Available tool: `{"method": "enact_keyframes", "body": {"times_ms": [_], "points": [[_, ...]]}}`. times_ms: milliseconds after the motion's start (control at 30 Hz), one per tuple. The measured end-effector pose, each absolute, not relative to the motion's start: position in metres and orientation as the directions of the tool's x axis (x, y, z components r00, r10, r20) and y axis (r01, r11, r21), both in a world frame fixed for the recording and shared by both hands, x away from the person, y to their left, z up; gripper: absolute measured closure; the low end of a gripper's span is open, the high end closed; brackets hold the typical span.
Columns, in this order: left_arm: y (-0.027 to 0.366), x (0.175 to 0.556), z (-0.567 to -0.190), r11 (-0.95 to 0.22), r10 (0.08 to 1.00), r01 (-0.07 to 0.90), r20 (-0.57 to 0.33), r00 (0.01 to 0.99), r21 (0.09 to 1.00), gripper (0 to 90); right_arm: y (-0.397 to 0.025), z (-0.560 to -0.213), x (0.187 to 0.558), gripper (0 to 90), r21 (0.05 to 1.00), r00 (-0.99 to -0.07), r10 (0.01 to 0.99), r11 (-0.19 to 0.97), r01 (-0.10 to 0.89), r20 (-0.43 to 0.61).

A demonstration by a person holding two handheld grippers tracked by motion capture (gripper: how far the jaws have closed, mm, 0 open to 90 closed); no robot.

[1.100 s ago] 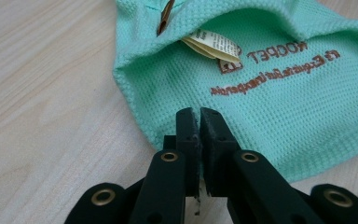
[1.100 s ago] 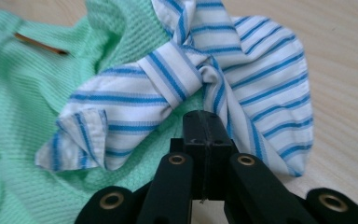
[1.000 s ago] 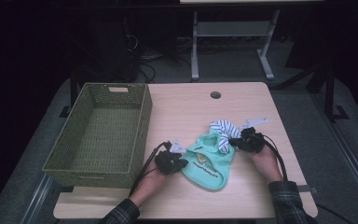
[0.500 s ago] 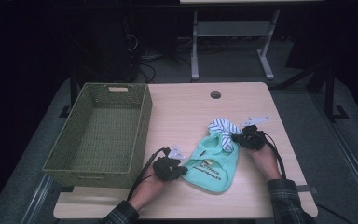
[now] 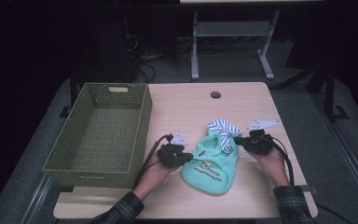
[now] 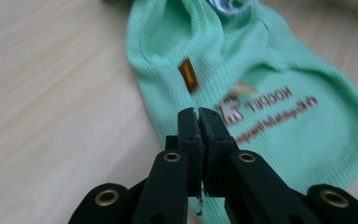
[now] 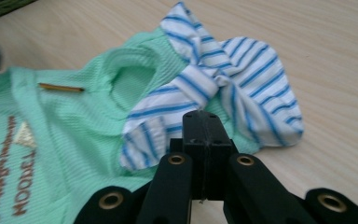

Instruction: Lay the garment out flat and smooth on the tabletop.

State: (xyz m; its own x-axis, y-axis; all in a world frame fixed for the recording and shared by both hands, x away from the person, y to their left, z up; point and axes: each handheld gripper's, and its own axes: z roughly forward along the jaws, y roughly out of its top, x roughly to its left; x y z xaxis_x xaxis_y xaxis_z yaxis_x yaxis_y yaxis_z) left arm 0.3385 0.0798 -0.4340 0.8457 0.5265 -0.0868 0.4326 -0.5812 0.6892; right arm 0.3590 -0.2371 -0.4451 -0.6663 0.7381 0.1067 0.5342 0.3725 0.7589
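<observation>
A small mint-green shirt (image 5: 212, 165) with brown print lies flat on the wooden table (image 5: 186, 107). Its blue-and-white striped part (image 5: 223, 127) is bunched at the far end. My left gripper (image 5: 189, 158) is at the shirt's left edge. In the left gripper view its jaws (image 6: 198, 114) are pressed together on the green hem (image 6: 270, 70). My right gripper (image 5: 237, 140) is at the shirt's far right corner. In the right gripper view it is shut (image 7: 207, 116) where the striped cloth (image 7: 242, 70) meets the green fabric (image 7: 74, 135).
An empty green woven basket (image 5: 114, 85) stands on the left side of the table, close to my left hand. A round cable hole (image 5: 215, 95) sits near the far edge. Bare tabletop lies behind the shirt and to its right.
The left gripper dipped toward the near edge and came back up. The shirt now lies a little more spread out between the two grippers. The right gripper has barely moved.
</observation>
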Motion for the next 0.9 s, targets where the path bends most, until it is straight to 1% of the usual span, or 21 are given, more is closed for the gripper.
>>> {"method": "enact_keyframes", "body": {"times_ms": [333,467,600,900], "points": [[0.046,0.382,-0.424,-0.560,0.504,0.393,-0.077,0.860,0.729,88.8,-0.233,-0.450,0.338,89.6,0.746,-0.701,0.702,0.397,0.534,0.129],[0.029,0.394,-0.425,-0.552,0.493,0.390,-0.088,0.865,0.737,88.8,-0.230,-0.451,0.327,89.7,0.748,-0.720,0.682,0.411,0.521,0.127],[0.013,0.406,-0.429,-0.555,0.492,0.380,-0.076,0.867,0.740,88.8,-0.228,-0.453,0.319,89.7,0.743,-0.734,0.666,0.423,0.518,0.133],[-0.001,0.431,-0.451,-0.565,0.539,0.431,-0.080,0.838,0.704,88.8,-0.222,-0.462,0.305,89.7,0.722,-0.758,0.634,0.451,0.524,0.155]]}}
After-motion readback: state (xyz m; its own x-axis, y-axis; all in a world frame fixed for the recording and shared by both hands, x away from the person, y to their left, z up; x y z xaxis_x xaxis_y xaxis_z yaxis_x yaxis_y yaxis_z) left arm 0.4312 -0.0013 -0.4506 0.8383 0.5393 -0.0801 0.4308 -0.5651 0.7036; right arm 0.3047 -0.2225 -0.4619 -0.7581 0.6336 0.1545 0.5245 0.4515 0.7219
